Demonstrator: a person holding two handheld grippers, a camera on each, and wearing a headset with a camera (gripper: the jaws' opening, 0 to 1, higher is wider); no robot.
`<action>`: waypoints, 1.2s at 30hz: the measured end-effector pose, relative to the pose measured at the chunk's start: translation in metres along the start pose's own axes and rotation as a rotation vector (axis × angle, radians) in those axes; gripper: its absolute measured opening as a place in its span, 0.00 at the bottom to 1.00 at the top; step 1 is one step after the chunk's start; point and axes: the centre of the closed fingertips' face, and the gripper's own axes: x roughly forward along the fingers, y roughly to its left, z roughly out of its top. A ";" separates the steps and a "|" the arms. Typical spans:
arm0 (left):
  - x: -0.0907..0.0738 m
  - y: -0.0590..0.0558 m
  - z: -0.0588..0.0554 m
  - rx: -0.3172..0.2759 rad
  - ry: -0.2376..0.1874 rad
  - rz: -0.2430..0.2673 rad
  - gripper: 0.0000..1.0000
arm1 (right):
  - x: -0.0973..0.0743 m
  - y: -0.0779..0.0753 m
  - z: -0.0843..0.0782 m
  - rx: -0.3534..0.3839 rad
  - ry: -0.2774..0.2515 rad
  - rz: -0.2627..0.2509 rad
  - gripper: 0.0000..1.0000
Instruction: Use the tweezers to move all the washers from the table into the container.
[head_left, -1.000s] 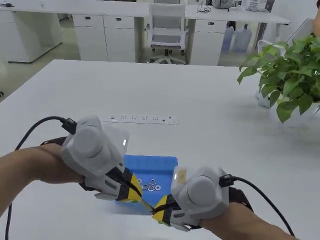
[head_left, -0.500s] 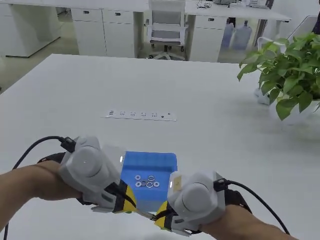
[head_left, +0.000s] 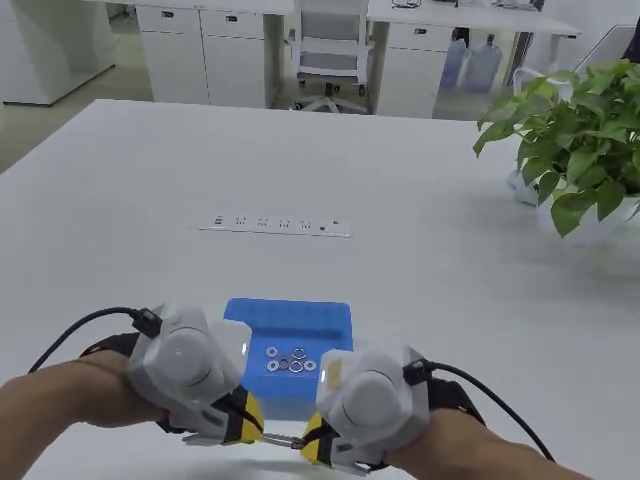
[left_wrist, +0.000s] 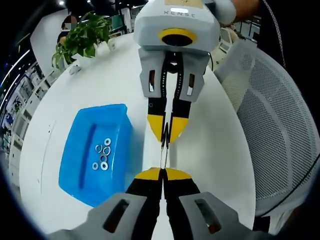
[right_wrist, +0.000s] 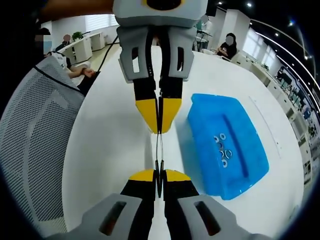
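Observation:
A blue container sits on the white table with several washers lying inside it. Just in front of it my left gripper and right gripper point at each other, tip to tip. Thin metal tweezers run between them, and each gripper is shut on one end. In the left gripper view the tweezers span from my left gripper to the right gripper, with the container and washers off to the left. The right gripper view mirrors this: right gripper, tweezers, left gripper, container, washers.
A white power strip lies farther back on the table. A potted plant stands at the right edge. An office chair and cabinets are beyond the table. A mesh chair sits close to the table's near edge.
The head camera has tilted. Both grippers, still on the tweezers, have drawn back from over the container's front to the table just in front of it.

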 end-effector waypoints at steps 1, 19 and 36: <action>0.001 0.000 -0.002 0.000 0.004 -0.001 0.04 | 0.000 -0.001 0.000 0.000 0.001 -0.001 0.05; 0.006 -0.002 -0.022 -0.024 0.042 0.000 0.04 | 0.011 0.002 -0.005 -0.038 0.023 0.038 0.07; -0.007 -0.002 -0.033 -0.059 0.049 0.032 0.08 | 0.014 0.004 -0.007 -0.089 0.037 0.050 0.11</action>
